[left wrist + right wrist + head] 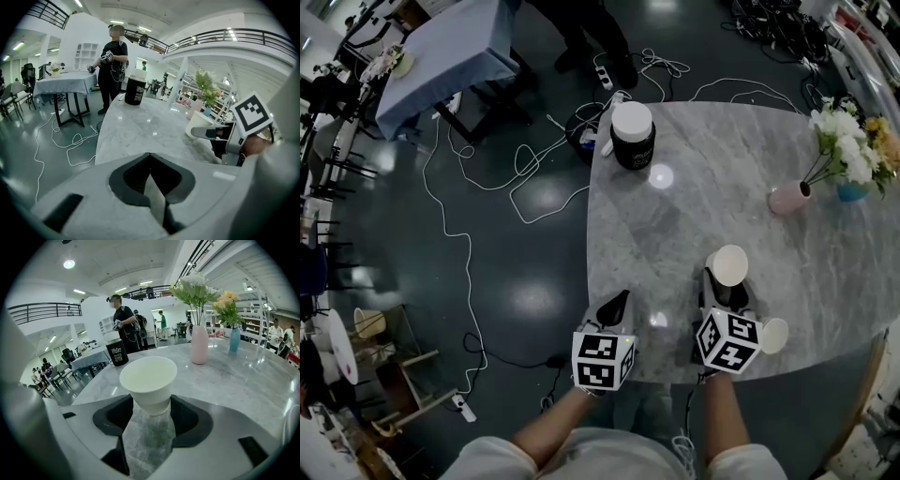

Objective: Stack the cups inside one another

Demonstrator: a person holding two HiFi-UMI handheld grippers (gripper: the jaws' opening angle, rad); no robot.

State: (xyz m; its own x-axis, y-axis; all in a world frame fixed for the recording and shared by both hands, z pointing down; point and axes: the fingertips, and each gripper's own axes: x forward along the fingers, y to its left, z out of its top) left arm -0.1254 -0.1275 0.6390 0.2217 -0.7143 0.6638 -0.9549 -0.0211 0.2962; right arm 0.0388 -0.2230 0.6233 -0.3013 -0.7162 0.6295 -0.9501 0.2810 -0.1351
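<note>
The right gripper (728, 283) has its fingers closed on the bottom part of a white cup (730, 263). The cup stands upright between the fingers with its open top up. In the right gripper view the fingers (185, 413) press on both sides of the cup (149, 380). I cannot tell if its bottom touches the grey tabletop (675, 234). A second white cup (774, 335) is at the near edge of the tabletop, just beside the right gripper on its right side. The left gripper (622, 298) is by the left edge of the tabletop, near the right one but apart from it. Its fingers are closed together and hold nothing, as the left gripper view (150, 155) shows. At the far side stands a black jar (632, 136) with a white lid. On the right are a pink vase (788, 198) and flowers (844, 150). A person (112, 70) stands on the floor past the tabletop.
</note>
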